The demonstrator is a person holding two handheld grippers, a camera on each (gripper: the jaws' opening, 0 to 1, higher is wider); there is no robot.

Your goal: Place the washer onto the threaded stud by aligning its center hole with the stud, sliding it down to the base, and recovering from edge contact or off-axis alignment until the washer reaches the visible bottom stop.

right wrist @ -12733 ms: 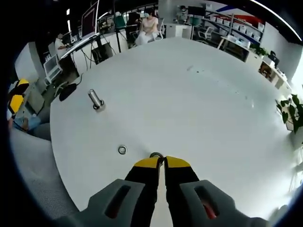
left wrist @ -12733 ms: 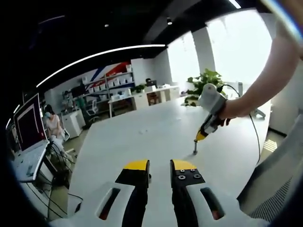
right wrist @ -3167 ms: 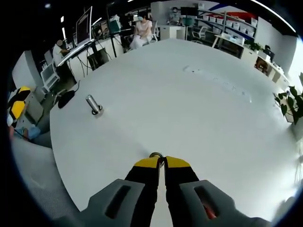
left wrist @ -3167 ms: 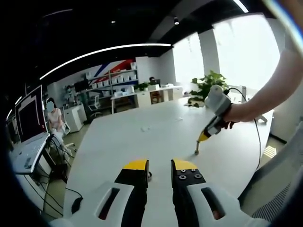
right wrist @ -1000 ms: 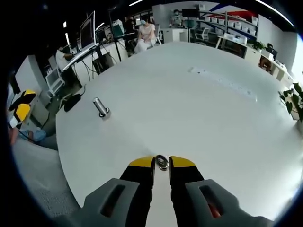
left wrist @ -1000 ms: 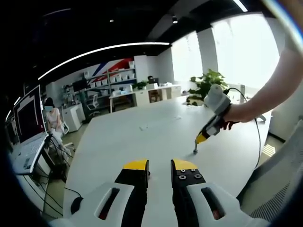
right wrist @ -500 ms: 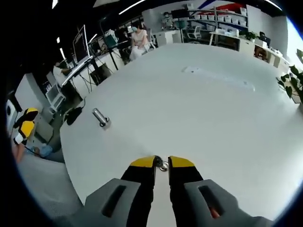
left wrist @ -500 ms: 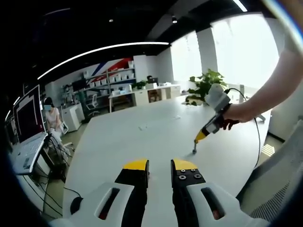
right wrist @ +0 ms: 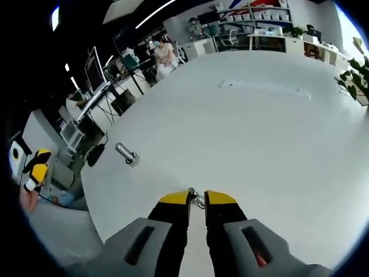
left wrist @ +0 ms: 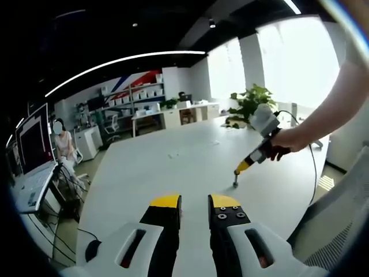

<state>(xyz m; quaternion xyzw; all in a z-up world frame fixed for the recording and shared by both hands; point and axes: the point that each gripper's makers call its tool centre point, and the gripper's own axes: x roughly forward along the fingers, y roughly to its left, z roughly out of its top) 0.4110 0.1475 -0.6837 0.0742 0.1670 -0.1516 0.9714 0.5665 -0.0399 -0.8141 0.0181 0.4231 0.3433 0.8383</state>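
While the washer is pinched by the right gripper, carrying toward the threaded stud is judged next; the left gripper is held slightly parted.

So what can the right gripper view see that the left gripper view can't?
Right gripper view: the stud standing on the table, and the washer pinched in the right gripper's jaws. Left gripper view: the left gripper, open, and a hand holding the right gripper. Both: the white table and a plant.
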